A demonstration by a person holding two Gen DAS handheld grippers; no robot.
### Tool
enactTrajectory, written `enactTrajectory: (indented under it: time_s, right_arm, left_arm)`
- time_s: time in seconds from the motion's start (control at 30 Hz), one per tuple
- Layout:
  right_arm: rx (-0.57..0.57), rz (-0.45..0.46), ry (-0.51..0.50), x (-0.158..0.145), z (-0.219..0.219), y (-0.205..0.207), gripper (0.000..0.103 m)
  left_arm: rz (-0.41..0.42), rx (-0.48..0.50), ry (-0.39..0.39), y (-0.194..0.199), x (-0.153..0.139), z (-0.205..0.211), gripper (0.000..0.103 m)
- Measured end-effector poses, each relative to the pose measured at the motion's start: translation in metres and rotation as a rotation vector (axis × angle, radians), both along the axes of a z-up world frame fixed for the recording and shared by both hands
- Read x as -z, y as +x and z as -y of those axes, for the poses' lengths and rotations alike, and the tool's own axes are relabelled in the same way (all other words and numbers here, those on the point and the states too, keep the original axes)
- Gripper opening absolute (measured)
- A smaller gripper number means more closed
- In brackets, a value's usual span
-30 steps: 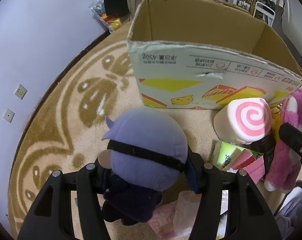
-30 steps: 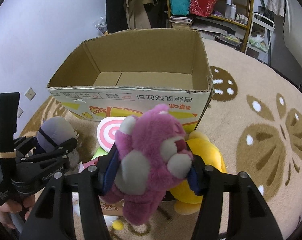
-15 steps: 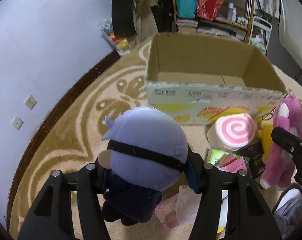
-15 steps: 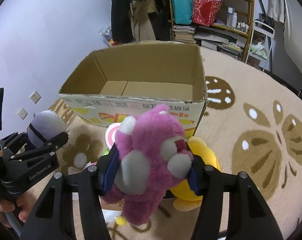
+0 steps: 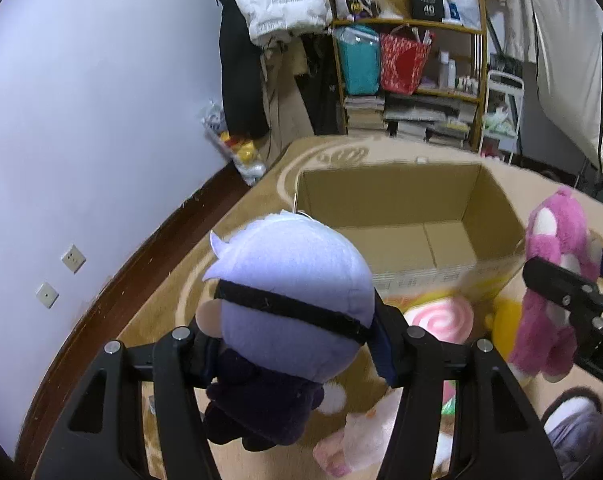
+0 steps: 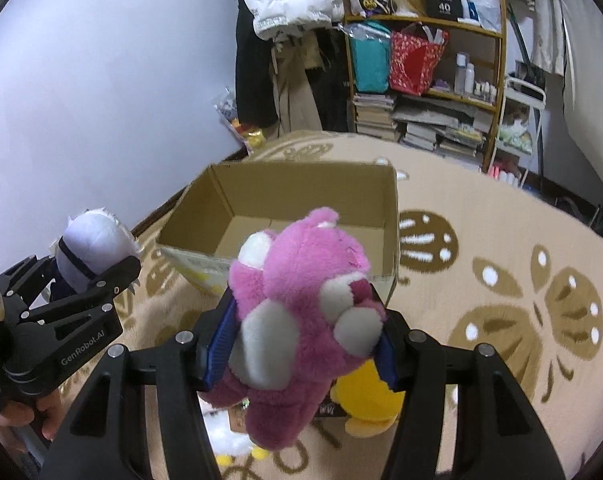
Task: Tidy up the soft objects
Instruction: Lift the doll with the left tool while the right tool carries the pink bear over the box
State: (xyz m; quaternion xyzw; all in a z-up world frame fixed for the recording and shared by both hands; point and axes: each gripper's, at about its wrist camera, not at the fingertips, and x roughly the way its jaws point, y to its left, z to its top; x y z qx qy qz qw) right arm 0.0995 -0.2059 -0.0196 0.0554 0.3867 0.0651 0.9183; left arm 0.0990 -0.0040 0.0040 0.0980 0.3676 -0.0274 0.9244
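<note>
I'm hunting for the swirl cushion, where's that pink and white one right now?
In the left wrist view, the pink swirl cushion lies on the rug against the cardboard box, beside a yellow plush.

Fuzzy pink plush bear [image 6: 301, 312], matt corrugated cardboard box [image 5: 401, 204], seemingly short-piled carpet [image 6: 501, 248].

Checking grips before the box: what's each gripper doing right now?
Left gripper: closed on the purple doll.
Right gripper: closed on the pink bear.
</note>
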Motion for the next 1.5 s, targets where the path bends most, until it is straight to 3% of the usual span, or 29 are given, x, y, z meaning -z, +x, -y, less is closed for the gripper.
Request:
enactTrajectory:
  time_s: [0.4, 0.73, 1.07, 1.5]
  right_arm:
    - [-0.034, 0.049, -0.072, -0.023, 0.001, 0.046, 0.062]
    - [-0.055, 0.050, -0.099, -0.012, 0.008, 0.092, 0.062]
    - [-0.060, -0.019, -0.081, 0.025, 0.012, 0.114, 0.062]
    - [-0.051, -0.058, -0.055, 0.040, 0.021, 0.127, 0.063]
  left_arm:
    - [0.061, 0.035, -0.014, 0.062, -0.021, 0.018, 0.058]
    - [0.027, 0.045, -0.013, 0.098, 0.006, 0.029, 0.059]
    - [-0.024, 0.067, 0.032, 0.112, 0.039, 0.041, 0.062]
    - [-0.027, 0.079, 0.037, 0.114, 0.049, 0.042, 0.067]
